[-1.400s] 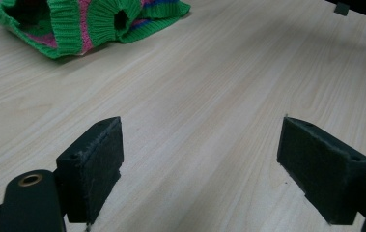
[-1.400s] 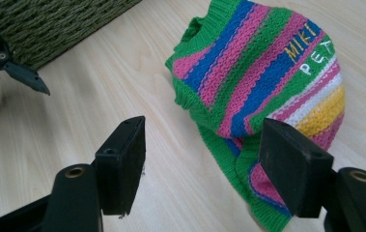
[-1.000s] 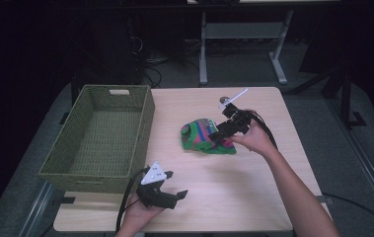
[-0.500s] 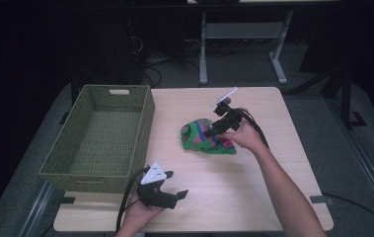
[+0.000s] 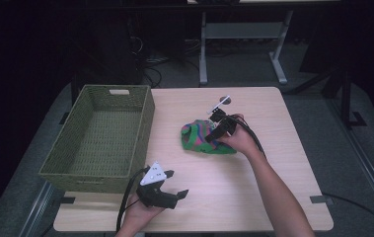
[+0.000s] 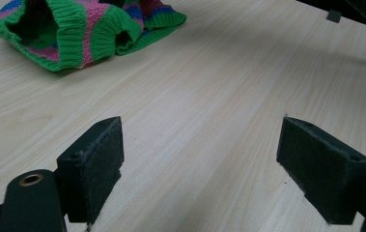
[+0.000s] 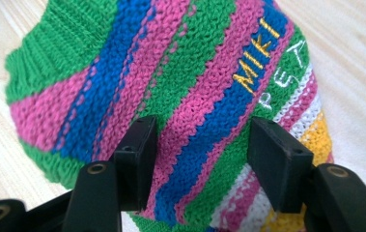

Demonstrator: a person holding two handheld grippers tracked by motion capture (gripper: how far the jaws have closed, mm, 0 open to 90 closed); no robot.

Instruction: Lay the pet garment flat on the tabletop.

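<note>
Right now the right gripper [image 5: 214, 134] is down on the striped knit garment [image 5: 200, 137], which lies crumpled near the table's [image 5: 283, 163] middle, just right of the green wicker basket [image 5: 100, 138]. Its jaws have just been closing w/ a fold of knit between them (pads [image 7: 137, 159] sunk into the wool on both sides, not yet clearly pinching). Yellow "MIKI" lettering [image 7: 256, 56] sits above the jaws. Left gripper [image 5: 170, 186] rests near the front edge, jaws spread wide over bare wood, well apart from the garment.
</note>
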